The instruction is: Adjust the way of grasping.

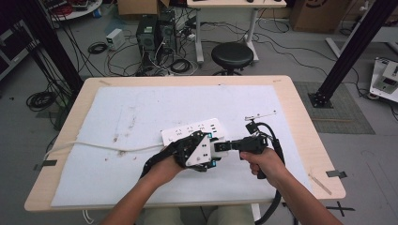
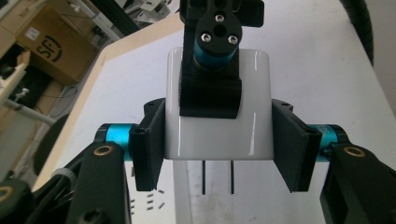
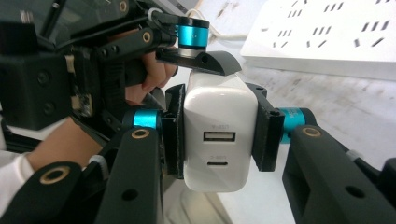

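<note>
Charger (image 3: pixel 219 135), a white plug-in block with two ports on its face, hangs above the counter (image 1: pixel 300 117) just in front of a white power strip (image 1: pixel 192 130). Right gripper (image 3: pixel 218 135) is clamped on its sides. Left gripper (image 2: pixel 217 144) brackets it too, apparently slack on one side, prongs (image 2: pixel 217 176) pointing down.
</note>
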